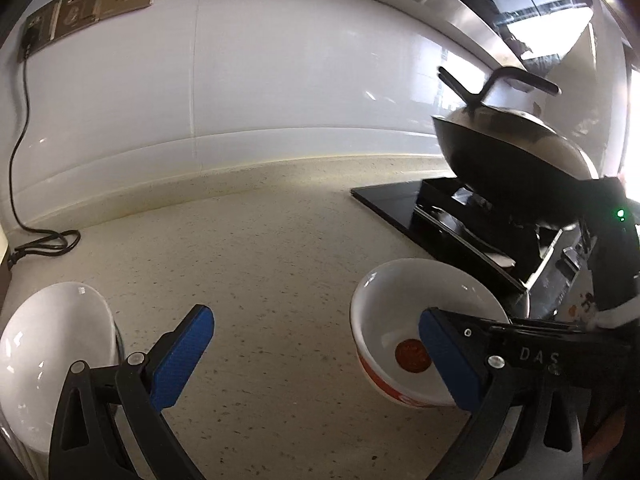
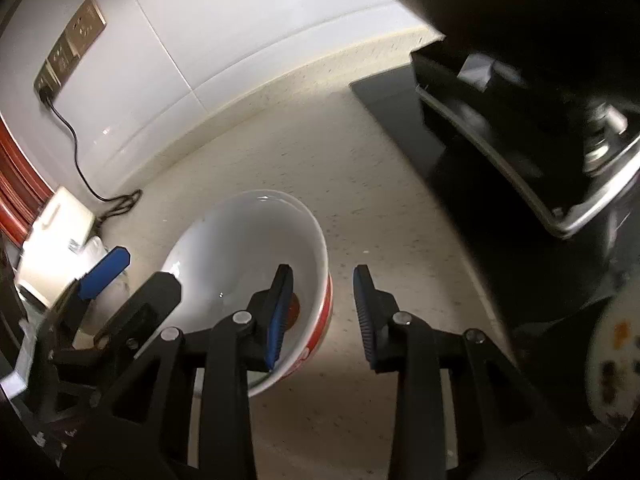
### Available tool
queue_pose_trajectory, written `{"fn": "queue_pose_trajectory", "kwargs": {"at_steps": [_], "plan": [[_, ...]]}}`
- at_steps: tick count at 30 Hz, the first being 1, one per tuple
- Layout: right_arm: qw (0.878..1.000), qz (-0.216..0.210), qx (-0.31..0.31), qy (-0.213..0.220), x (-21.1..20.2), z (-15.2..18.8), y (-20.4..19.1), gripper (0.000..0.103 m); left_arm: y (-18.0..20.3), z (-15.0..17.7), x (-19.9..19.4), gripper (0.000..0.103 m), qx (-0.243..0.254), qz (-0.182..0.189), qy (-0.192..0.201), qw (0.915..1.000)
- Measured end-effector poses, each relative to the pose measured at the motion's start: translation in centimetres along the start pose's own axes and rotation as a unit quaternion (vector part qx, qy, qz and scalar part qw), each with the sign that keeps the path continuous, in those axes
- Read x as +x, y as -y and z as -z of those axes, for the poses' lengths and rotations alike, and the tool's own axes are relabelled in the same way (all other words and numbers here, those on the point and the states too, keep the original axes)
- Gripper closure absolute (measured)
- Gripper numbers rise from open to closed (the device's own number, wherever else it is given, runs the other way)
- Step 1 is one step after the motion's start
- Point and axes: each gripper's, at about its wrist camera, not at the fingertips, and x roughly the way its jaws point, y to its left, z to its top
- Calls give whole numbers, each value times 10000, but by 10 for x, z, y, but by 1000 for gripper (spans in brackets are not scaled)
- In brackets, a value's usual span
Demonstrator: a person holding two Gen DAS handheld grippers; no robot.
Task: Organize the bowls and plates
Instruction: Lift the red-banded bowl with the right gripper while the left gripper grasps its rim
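Observation:
A white bowl (image 1: 420, 320) with a red band outside and a red mark inside sits on the speckled counter. My left gripper (image 1: 316, 356) is open and wide; its right finger reaches over the bowl's near side. A plain white bowl (image 1: 48, 356) sits at the far left. In the right wrist view the red-banded bowl (image 2: 248, 256) lies just ahead and left. My right gripper (image 2: 324, 316) is open, with its left finger inside the bowl and its right finger outside the rim. The left gripper's blue pad (image 2: 106, 268) shows at left.
A black wok (image 1: 512, 152) stands on the black stove (image 1: 440, 216) at the right. A black cable (image 1: 24, 160) runs from wall sockets (image 1: 92, 8) down to the counter. A patterned plate edge (image 2: 616, 364) shows at far right. A white appliance (image 2: 56, 232) sits at the left.

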Motion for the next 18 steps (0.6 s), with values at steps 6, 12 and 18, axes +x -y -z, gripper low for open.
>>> {"fn": "queue_pose_trajectory", "kwargs": {"at_steps": [6,12,18], "plan": [[9997,226,-29,54,-13,12,8,57,-6,6,22,0,-475,511,-795,9944],[9997,123,-190,-33,-17,22,6,65,-8,11,38,0,-756,622,-1294,9867],[9997,128,-217,-73,-8,23,-5,69,-3,15,39,0,-610,476,-1340,9880]]}}
